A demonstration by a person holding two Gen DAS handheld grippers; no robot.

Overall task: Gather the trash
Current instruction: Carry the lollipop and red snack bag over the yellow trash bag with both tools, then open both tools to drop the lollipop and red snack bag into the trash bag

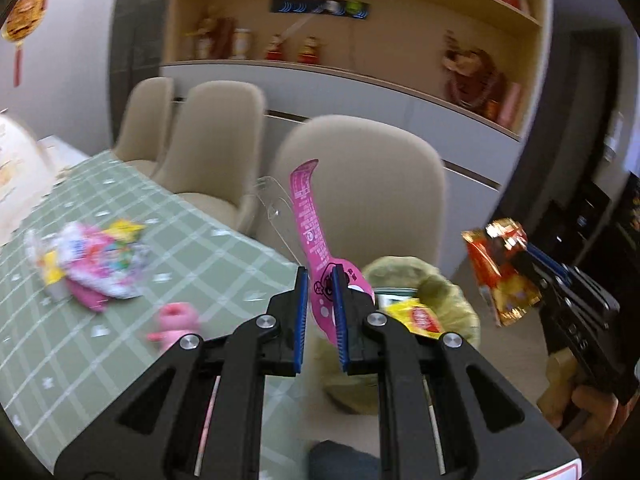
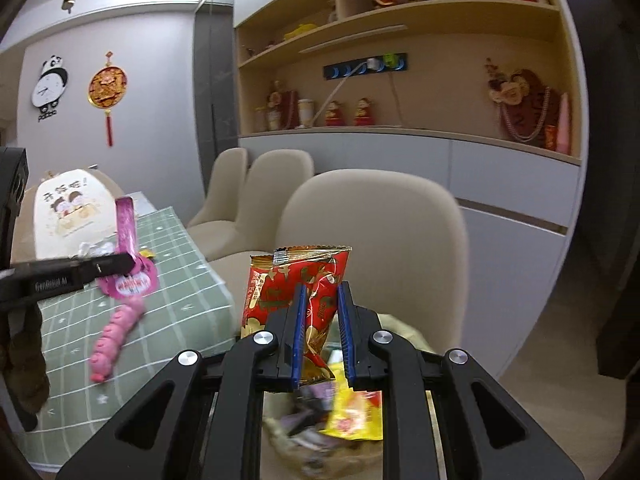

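Holding trash: both grippers carry a wrapper over or near the bin beside the table edge.
Left gripper (image 1: 321, 312): jaws pinched on a pink wrapper (image 1: 312, 216), whose long strip stands up above the pads, with a clear plastic piece (image 1: 276, 200) behind it.
Right gripper (image 2: 322, 332): jaws clamped on a red and gold snack packet (image 2: 296, 280), which sticks up and left from between the blue pads.
Trash bin (image 1: 460, 300): lined with a pale green bag, standing on the floor below both grippers, in front of a beige chair (image 1: 372, 184).
Bin contents: a yellow packet (image 2: 352, 412) on top, with darker wrappers blurred beneath it.
Table (image 1: 180, 248): green checked cloth, still carrying a heap of colourful wrappers (image 1: 92, 264) and a pink caterpillar-shaped toy (image 2: 116, 332).
Person: a hand (image 1: 592, 412) grips the right tool's handle.
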